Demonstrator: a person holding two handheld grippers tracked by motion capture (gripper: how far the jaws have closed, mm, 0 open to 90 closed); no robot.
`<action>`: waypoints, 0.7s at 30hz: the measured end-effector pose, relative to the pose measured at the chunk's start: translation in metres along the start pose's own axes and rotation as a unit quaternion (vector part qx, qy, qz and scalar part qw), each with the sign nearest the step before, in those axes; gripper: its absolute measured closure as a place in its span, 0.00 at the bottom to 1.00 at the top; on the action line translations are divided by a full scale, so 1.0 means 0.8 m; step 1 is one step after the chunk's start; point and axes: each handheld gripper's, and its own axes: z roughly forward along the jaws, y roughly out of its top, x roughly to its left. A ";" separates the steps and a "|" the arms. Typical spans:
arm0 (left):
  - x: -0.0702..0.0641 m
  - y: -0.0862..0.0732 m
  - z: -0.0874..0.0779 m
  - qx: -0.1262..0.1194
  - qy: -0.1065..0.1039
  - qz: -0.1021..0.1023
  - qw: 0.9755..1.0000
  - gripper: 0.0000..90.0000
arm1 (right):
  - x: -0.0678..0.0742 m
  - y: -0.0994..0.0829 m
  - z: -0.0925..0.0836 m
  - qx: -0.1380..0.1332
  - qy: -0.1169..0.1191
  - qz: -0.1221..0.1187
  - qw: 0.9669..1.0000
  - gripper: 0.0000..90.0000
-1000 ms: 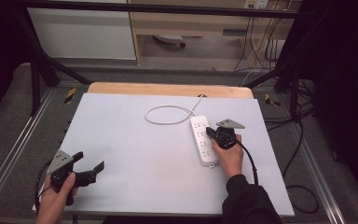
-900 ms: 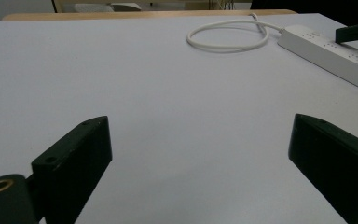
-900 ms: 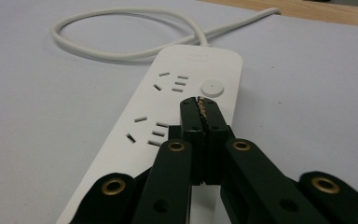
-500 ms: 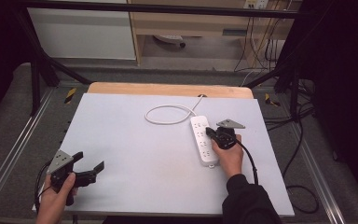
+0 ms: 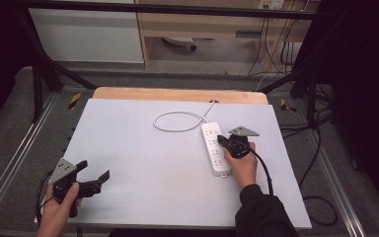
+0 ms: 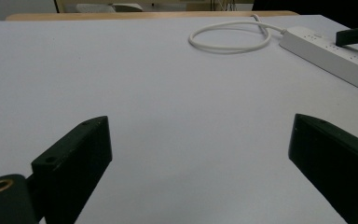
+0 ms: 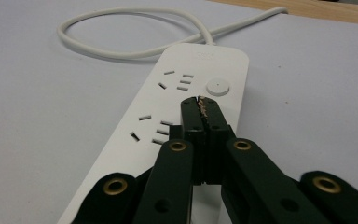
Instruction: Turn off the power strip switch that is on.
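The right gripper (image 7: 200, 103) covers the middle of the power strip (image 7: 177, 93) in its own view, and the strip's near end runs off the bottom edge. Whether the tips touch the strip: cannot tell. In the left gripper view the strip (image 6: 335, 53) is cut off at the right edge. From the high view its sockets (image 5: 215, 148) are too small to make out, and its cord (image 5: 180, 121) slips off the table's far edge (image 5: 212, 101).

Gripper (image 7: 200, 103): jaws closed together, tips over strip, just short of button.
Strip (image 7: 168, 121): white, flat on surface.
Button (image 7: 218, 87): round.
Cord (image 7: 121, 49): looped.
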 end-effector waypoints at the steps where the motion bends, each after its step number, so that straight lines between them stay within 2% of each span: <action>1: 0.000 0.000 0.000 0.000 0.000 0.000 1.000 0.06 | 0.000 0.000 0.000 -0.001 0.000 0.001 1.000 1.00; 21: 0.000 0.000 0.000 0.001 0.000 -0.001 1.000 0.06 | 0.000 -0.001 0.000 -0.002 0.001 0.004 1.000 1.00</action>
